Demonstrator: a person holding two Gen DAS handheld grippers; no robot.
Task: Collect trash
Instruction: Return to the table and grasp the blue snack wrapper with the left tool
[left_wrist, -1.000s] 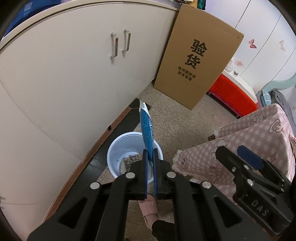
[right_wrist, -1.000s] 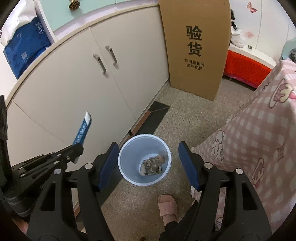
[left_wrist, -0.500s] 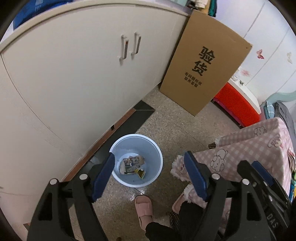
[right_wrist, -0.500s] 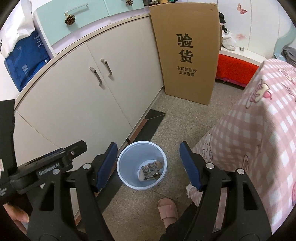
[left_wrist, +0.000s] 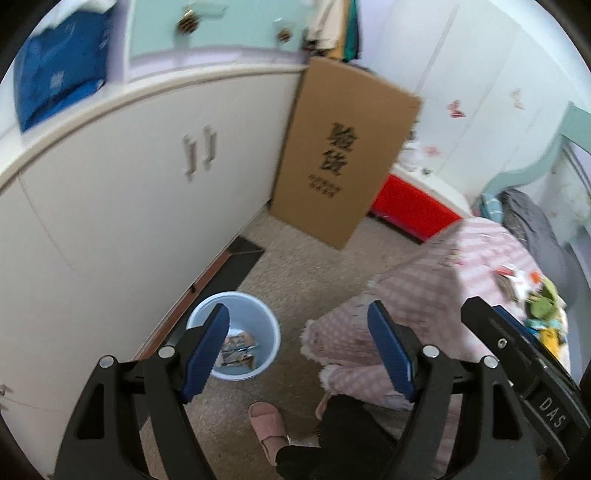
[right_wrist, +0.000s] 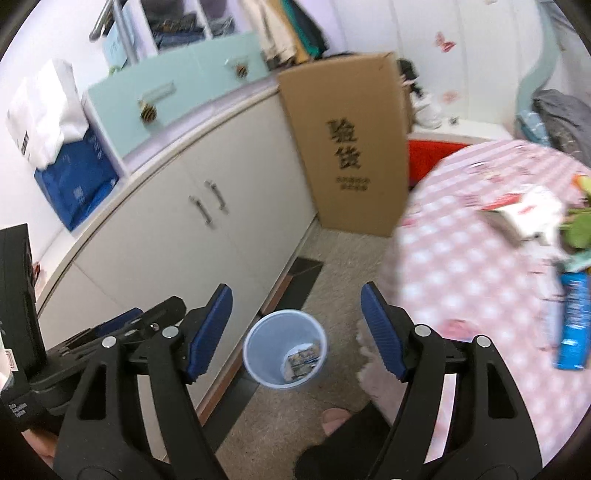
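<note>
Two wrist views angled floorward from above (shared: pale-blue bin, cabinet)

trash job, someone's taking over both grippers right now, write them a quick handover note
Left gripper: open, nothing between its fingers.
Right gripper: jaws opening, nothing between them.
Bin: pale blue, on the floor by the white cabinet, a few wrappers already lying in it.
Done: some trash is binned; both grippers are free.
Left: litter on the pink checked tablecloth, including a blue packet near its right edge and mixed scraps beyond it. Probably take the blue packet next.
</note>
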